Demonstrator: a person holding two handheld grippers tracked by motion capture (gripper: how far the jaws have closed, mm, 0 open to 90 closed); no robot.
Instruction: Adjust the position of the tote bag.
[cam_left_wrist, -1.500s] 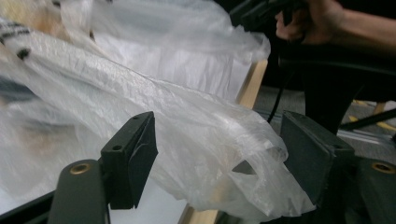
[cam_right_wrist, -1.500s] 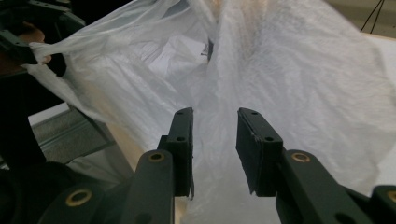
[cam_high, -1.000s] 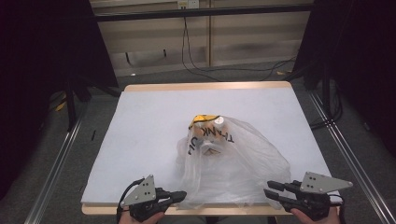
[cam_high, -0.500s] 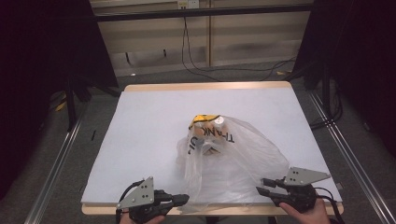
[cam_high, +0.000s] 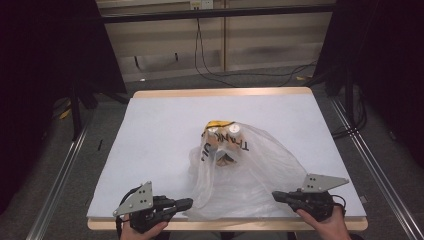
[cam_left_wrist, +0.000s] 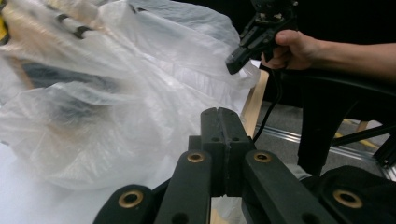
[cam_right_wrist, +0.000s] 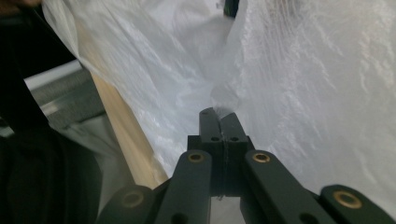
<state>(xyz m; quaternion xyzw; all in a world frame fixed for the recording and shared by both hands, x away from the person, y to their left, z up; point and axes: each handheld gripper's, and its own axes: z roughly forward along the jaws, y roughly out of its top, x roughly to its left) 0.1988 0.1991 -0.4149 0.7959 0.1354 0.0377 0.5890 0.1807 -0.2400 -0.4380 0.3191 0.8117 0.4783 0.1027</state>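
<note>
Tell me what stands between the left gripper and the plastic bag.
Nothing visible does. The left gripper, jaws closed, sits at the table's near edge with its tips right beside the plastic bag; only bare white table lies around them.

I can see big black letters on the clear plastic bag (cam_high: 250, 175). They look like "THANK", but the bag is wrinkled, so I can't be sure. More black letters run down the bag's left side, and I can't read those.
</note>
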